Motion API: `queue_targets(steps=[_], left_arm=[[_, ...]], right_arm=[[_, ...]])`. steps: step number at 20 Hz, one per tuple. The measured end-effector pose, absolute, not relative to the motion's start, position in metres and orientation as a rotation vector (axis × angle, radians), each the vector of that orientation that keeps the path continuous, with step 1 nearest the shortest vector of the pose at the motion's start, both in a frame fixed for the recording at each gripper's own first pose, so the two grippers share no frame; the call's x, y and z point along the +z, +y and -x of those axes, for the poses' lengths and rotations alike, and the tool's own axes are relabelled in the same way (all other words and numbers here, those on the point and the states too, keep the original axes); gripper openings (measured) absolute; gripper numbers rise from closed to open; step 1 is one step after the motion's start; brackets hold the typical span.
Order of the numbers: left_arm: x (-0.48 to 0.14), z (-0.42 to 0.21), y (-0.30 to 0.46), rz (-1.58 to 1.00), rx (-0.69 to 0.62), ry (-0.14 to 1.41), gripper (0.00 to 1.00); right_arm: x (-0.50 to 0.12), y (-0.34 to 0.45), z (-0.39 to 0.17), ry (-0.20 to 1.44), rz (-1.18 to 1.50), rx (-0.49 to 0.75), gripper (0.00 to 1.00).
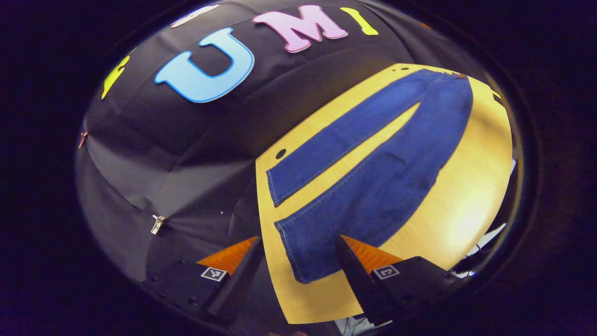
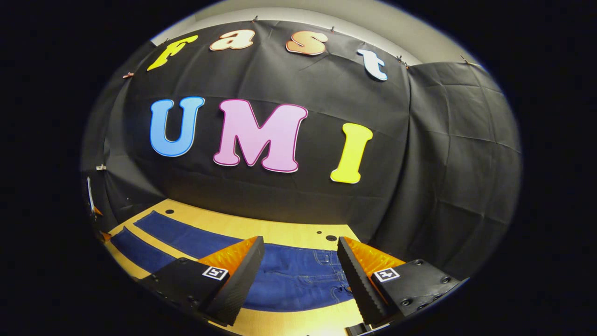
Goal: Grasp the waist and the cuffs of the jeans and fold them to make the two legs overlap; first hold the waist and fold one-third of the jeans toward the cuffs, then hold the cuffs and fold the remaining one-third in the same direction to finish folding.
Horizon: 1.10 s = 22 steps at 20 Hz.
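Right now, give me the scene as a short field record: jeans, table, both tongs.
jeans: blue, spread flat on the table, legs apart in a V
fold state: no fold made yet
cuffs: at the near end in the left gripper view
waist: below the right tongs in the right gripper view
table: light wood with small round holes
left tongs: open, over the nearer leg's cuff, holding nothing
right tongs: open, above the waist, holding nothing

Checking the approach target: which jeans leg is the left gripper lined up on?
The lower leg in the left gripper view: its cuff sits between the open left gripper. The upper leg lies farther off, near the wall.
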<state>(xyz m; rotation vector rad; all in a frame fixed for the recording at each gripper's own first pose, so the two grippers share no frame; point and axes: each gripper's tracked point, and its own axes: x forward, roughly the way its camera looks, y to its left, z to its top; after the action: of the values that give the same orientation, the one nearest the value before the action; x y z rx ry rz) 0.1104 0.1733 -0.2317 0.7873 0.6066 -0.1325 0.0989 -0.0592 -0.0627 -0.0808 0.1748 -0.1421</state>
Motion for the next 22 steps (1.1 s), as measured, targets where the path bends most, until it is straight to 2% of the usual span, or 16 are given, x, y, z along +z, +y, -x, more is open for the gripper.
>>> queue_targets(steps=[3, 7, 12, 16, 18, 19, 20, 22], left_arm=[[-0.275, -0.099, 0.214, -0.976, -0.205, 0.718, 0.98], [-0.313, -0.1, 0.247, -1.153, -0.289, 0.791, 0.98], [-0.312, -0.133, 0.235, -1.334, -0.38, 0.695, 0.93], [-0.319, -0.155, 0.226, -1.366, -0.438, 0.703, 0.86], [-0.328, -0.161, 0.221, -1.368, -0.449, 0.731, 0.6], [-0.331, -0.168, 0.222, -1.363, -0.426, 0.73, 0.34], [-0.333, -0.173, 0.221, -1.355, -0.409, 0.728, 0.21], [-0.331, -0.176, 0.22, -1.35, -0.401, 0.731, 0.13]], right_arm=[[-0.069, -0.064, -0.091, 0.206, 0.081, -0.151, 0.96], [-0.079, -0.074, -0.083, 0.245, 0.089, -0.179, 0.96], [-0.096, -0.089, -0.082, 0.298, 0.117, -0.204, 0.96], [-0.113, -0.11, -0.081, 0.339, 0.24, -0.202, 0.96], [-0.123, -0.118, -0.085, 0.349, 0.336, -0.159, 0.96], [-0.126, -0.122, -0.087, 0.347, 0.368, -0.14, 0.96], [-0.13, -0.126, -0.09, 0.347, 0.408, -0.118, 0.96], [-0.142, -0.136, -0.099, 0.359, 0.545, -0.063, 0.96]])
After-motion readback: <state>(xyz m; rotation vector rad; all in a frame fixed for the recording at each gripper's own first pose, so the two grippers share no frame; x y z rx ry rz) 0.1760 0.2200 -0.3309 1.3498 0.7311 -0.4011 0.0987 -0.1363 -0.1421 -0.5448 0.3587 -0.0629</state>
